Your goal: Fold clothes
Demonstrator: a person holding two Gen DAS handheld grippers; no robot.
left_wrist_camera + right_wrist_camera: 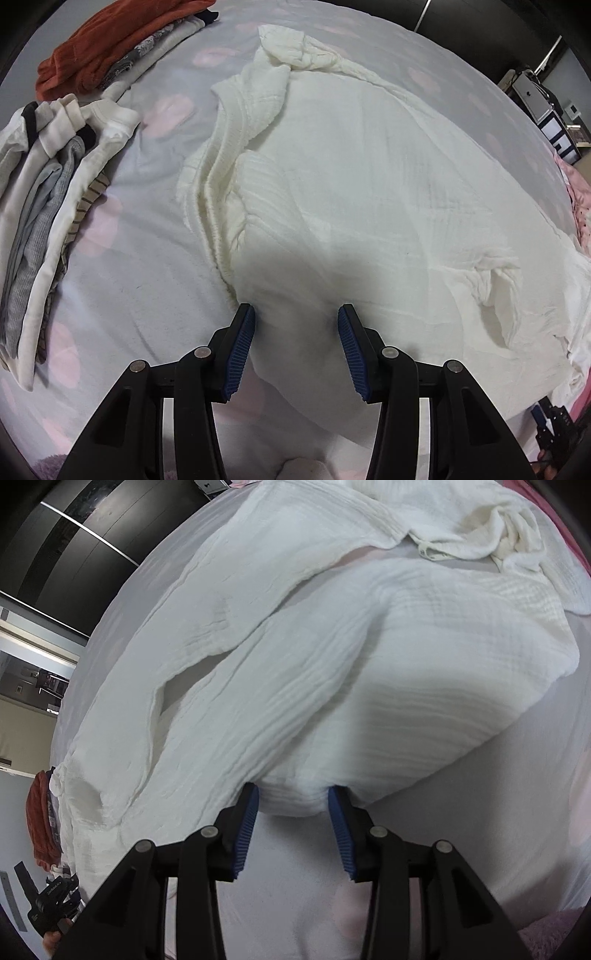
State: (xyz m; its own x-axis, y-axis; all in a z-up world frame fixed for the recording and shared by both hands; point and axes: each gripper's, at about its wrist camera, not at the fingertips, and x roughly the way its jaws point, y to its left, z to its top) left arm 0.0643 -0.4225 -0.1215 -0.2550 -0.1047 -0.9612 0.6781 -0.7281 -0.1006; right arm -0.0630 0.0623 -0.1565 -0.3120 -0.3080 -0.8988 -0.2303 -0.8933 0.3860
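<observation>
Both grippers' fingers point(242, 347) gape over white garment point(369, 177).

White garment point(369, 177) runs off the right edge in my left wrist view; its near hem is hidden behind my left tongs point(296, 321). Folded stack point(48, 192) cut by the left edge, lower layers buried. My right tongs point(554, 424) only partly in frame, too small to read. Bed sheet point(480, 812) under the garment is hidden.

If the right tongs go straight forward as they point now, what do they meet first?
Most likely the white garment: its near edge already lies between the open right tongs, though the exact depth is unclear.
</observation>
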